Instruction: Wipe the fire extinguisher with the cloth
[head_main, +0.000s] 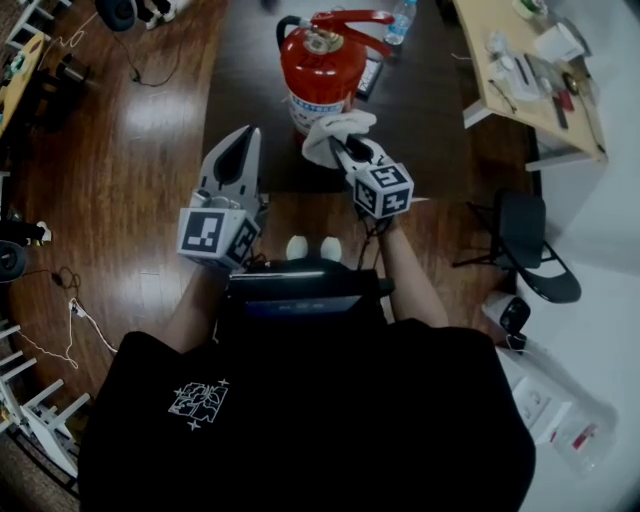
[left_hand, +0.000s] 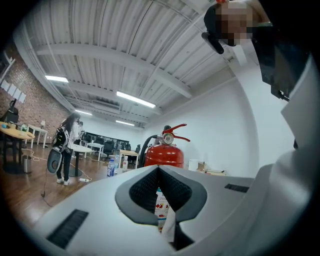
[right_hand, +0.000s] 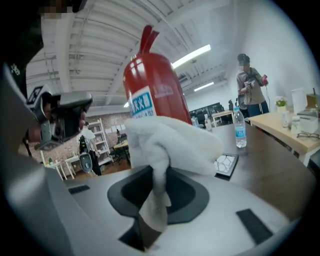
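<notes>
Closest is the person's black shirt (head_main: 300, 420), and past it both grippers point toward a dark table (head_main: 440, 120). Right gripper (head_main: 343, 148) has its jaws clamped on a white cloth (right_hand: 170, 140), which bunches above the jaw tips and hangs down between them. Straight ahead of that gripper, just beyond the cloth, the red extinguisher (head_main: 322, 70) stands upright on the table. The cloth seems to touch its lower front, though the contact itself is hard to make out. Left gripper (left_hand: 159, 172) sits to the left of the right one, its jaws pressed together with nothing between them. The extinguisher is ahead and slightly right of it. A bottle (right_hand: 240, 127) stands on the table beyond the right gripper, right of the extinguisher. A black chair (head_main: 530, 245) sits off to that gripper's right.
</notes>
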